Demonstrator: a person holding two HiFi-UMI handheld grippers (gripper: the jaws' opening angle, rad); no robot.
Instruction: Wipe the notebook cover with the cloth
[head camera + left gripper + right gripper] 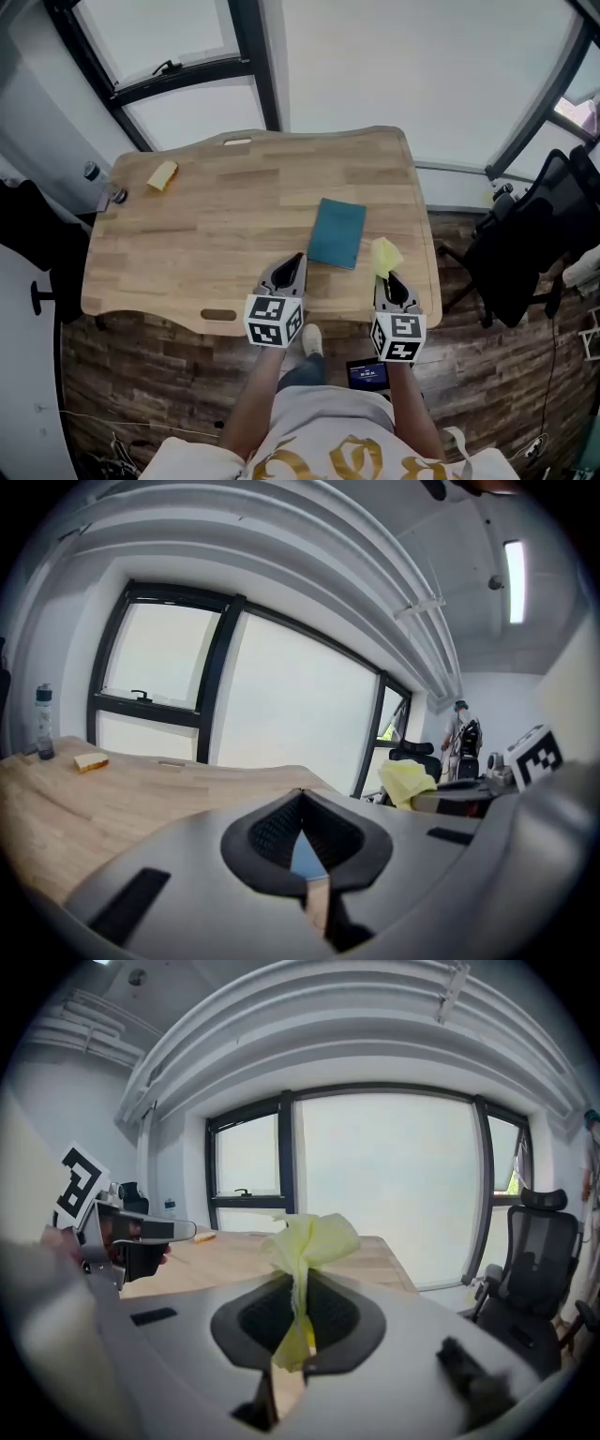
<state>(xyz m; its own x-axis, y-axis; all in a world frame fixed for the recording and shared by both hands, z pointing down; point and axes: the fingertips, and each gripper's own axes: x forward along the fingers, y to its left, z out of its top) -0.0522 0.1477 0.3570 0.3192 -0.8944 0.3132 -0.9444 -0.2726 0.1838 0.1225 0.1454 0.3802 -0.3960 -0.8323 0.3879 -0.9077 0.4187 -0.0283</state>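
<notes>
Far left on the wooden table, a yellow sponge sits by itself, and a small bottle stands at the table's left edge beyond it.

Coming across to the near edge, there's the left gripper. It points away from the person toward the windows, its jaws are pressed together and there's nothing between them. Its tip is just beside the near left corner of the notebook. From here I can't say whether the two touch.

The notebook itself lies flat and closed, teal cover up, right of the table's middle and towards the near side. It's turned a little off square with the table edge.

Just right of it is the cloth, pale yellow and bunched up. It's pinched in the closed jaws of the right gripper, with a tuft sticking out past the fingertips. The cloth is just beside the notebook's near right corner, not on the cover. The two grippers sit side by side at the near edge, the notebook's near end between their tips.

Beyond the right end of the table, a black office chair stands on the wood floor.
</notes>
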